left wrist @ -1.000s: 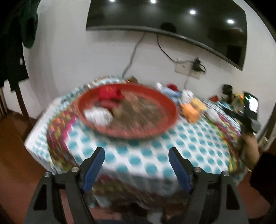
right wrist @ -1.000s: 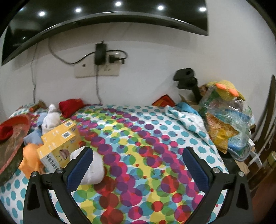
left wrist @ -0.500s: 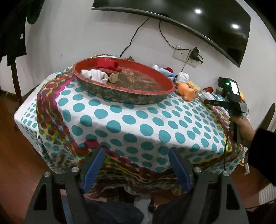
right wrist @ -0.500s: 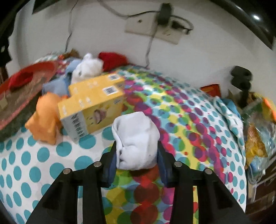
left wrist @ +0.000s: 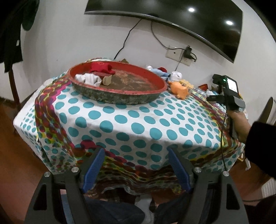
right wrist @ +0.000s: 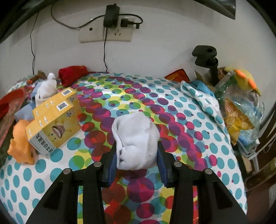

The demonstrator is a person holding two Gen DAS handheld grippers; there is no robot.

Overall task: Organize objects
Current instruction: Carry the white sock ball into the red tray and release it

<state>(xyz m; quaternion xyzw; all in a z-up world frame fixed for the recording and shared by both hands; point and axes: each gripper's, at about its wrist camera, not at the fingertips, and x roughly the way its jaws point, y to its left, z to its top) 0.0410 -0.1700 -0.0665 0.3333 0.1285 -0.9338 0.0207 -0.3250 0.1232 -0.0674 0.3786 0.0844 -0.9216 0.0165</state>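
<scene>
tv (left wrist: pixel 181 19) at 12 on the wall, socket (right wrist: pixel 105 31) with black charger (right wrist: pixel 112 14) under it. dotted cloth (left wrist: pixel 138 120) covers the table. black clamp (right wrist: pixel 206 56) at 2, plastic bag (right wrist: pixel 241 105) at 3. dark coat (left wrist: pixel 10 34) at 10.

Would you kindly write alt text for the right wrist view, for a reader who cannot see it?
The right gripper is shut on a rolled white sock above a table covered in a bright polka-dot cloth. To the left lie two yellow boxes and an orange toy; a bag of snacks sits at the right edge.
</scene>
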